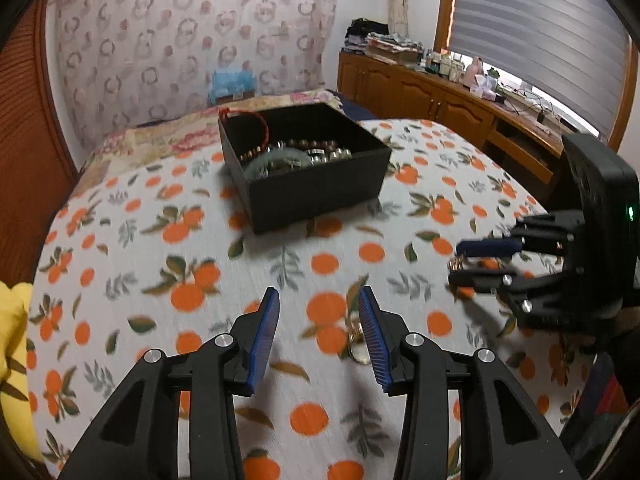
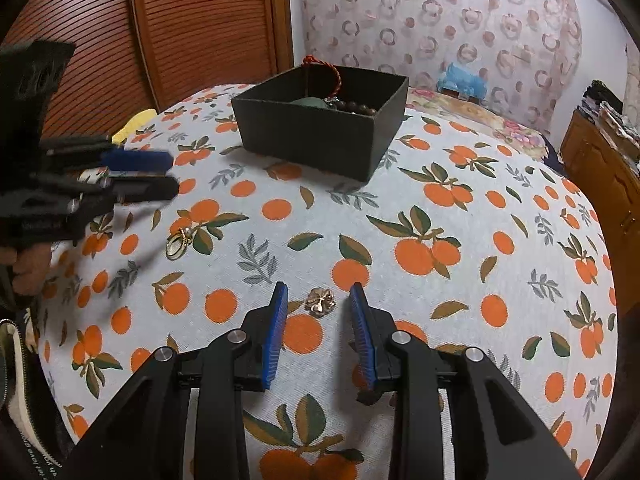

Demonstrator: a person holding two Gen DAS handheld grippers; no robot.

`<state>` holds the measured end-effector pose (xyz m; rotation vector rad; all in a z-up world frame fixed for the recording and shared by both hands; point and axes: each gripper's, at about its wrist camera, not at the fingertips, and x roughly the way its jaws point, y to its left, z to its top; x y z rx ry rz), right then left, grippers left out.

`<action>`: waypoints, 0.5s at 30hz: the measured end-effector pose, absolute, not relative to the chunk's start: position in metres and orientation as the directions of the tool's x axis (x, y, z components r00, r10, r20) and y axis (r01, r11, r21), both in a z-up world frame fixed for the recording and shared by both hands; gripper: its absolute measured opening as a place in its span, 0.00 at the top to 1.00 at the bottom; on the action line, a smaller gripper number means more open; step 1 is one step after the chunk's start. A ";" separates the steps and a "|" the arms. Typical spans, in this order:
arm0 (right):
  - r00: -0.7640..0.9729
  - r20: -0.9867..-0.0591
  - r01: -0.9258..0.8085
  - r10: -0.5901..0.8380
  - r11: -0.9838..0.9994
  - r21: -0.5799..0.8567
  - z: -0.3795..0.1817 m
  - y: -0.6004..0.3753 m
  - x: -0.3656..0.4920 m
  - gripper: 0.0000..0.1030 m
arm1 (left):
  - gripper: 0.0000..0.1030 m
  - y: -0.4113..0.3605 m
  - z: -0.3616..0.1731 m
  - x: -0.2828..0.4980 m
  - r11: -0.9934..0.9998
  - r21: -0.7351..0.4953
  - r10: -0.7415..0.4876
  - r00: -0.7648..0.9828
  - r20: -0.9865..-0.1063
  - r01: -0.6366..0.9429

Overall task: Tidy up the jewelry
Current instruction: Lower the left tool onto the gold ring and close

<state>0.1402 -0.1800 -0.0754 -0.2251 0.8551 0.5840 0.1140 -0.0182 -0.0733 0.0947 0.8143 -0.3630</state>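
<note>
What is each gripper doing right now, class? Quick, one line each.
Left gripper: open, holding nothing, beside the gold ring.
Right gripper: open, empty, fingers either side of the gold brooch.

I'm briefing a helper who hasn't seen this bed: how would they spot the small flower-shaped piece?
Start at the black square box of beads on the orange-print bedspread. Come toward the near edge, to the right hand-held gripper; the small bronze flower-shaped ornament lies on the cloth between its open blue fingers. Unlike the gold rings to its left, it is lobed and solid, not a hoop.
</note>
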 end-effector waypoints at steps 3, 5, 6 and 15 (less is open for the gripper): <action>0.529 -0.761 -0.568 0.376 0.823 0.012 -0.076 -0.179 0.139 0.84 | 0.59 -0.019 -0.078 0.108 0.934 -0.057 -0.279 0.617 -0.736 0.354; 0.528 -0.760 -0.572 0.379 0.820 0.012 -0.076 -0.179 0.139 0.84 | 0.59 -0.020 -0.080 0.104 0.933 -0.055 -0.278 0.613 -0.739 0.356; 0.528 -0.760 -0.572 0.379 0.820 0.011 -0.075 -0.179 0.139 0.84 | 0.59 -0.021 -0.081 0.102 0.932 -0.055 -0.279 0.612 -0.741 0.359; 0.548 -0.729 -0.565 0.410 0.824 0.039 -0.065 -0.184 0.136 0.84 | 0.56 -0.038 -0.089 0.100 0.914 -0.020 -0.276 0.586 -0.762 0.405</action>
